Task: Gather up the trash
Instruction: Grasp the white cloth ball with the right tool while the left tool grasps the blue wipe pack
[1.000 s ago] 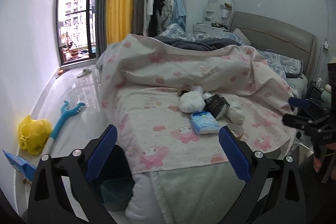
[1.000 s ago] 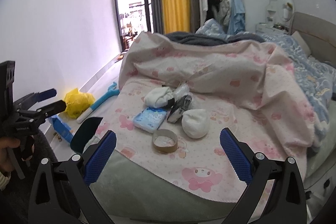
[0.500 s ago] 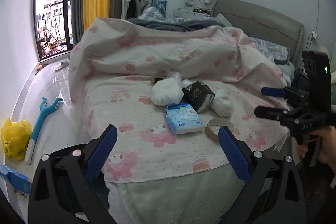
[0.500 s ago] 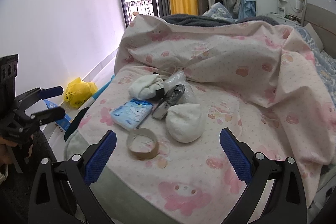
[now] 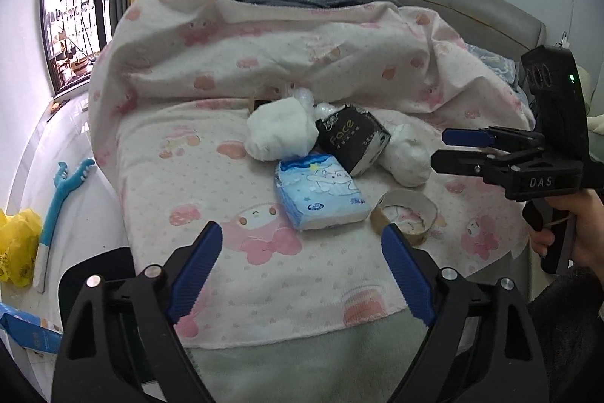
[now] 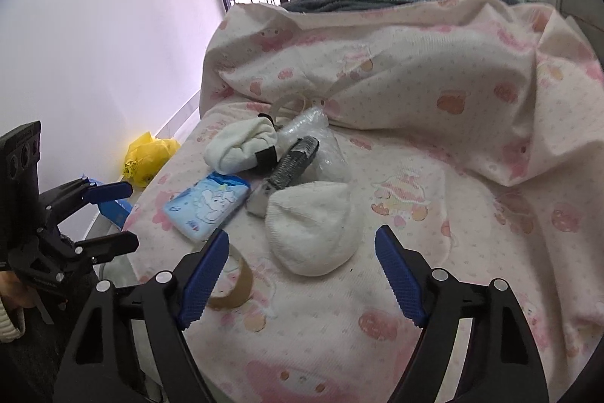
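**Both tongs released above the litter on the bed**

Your left tongs hang spread and empty over the near edge of the bed. Your right tongs are likewise spread, holding nothing, with a white bundle just beyond their tips. The trash lies clustered mid-bed: a blue tissue pack nearest, an empty tape ring to its right, a black "Face" pack behind it, touching a second white bundle. On the floor at far left you see a yellow bag.
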A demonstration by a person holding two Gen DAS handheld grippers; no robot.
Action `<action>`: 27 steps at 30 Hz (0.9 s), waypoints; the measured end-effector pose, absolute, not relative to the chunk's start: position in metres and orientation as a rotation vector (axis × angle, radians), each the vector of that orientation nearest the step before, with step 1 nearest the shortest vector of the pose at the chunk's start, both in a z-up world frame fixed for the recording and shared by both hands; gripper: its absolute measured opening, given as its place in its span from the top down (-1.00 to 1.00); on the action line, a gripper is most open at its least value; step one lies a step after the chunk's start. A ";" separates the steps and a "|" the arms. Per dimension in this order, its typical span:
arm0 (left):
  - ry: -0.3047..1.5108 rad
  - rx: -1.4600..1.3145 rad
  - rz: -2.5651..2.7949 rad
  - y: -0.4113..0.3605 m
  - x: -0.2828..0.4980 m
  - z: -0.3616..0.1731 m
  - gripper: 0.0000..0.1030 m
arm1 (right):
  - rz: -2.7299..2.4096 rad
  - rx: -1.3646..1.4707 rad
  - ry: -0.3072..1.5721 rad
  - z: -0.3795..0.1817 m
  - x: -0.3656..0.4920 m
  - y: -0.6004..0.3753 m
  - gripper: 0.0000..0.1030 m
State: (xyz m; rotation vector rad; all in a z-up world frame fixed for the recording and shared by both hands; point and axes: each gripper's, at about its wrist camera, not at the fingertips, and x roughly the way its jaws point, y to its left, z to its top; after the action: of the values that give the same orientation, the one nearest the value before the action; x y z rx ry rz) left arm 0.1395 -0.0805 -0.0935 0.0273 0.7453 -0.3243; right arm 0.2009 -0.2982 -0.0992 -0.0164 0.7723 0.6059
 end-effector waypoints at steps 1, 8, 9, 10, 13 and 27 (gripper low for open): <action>0.755 0.032 -0.323 -0.082 0.142 -0.097 -0.71 | 0.611 -0.009 0.780 -0.102 0.204 -0.299 -0.57; 0.781 0.060 -0.325 -0.095 0.150 -0.106 -0.70 | 0.648 0.039 0.809 -0.113 0.224 -0.300 -0.57; 0.784 0.058 -0.325 -0.095 0.152 -0.108 -0.70 | 0.650 0.040 0.813 -0.114 0.226 -0.299 -0.57; 0.788 0.056 -0.326 -0.096 0.154 -0.109 -0.70 | 0.655 0.045 0.819 -0.116 0.228 -0.299 -0.57; 0.801 0.052 -0.329 -0.098 0.158 -0.113 -0.70 | 0.660 0.035 0.832 -0.120 0.233 -0.296 -0.57; 0.788 0.027 -0.339 -0.106 0.181 -0.118 -0.71 | 0.675 0.031 0.880 -0.129 0.243 -0.290 -0.28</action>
State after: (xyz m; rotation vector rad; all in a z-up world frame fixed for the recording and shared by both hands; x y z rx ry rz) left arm 0.1807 -0.1055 -0.1184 0.0267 0.7884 -0.3388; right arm 0.2434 -0.2904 -0.1289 0.0307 0.8805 0.6753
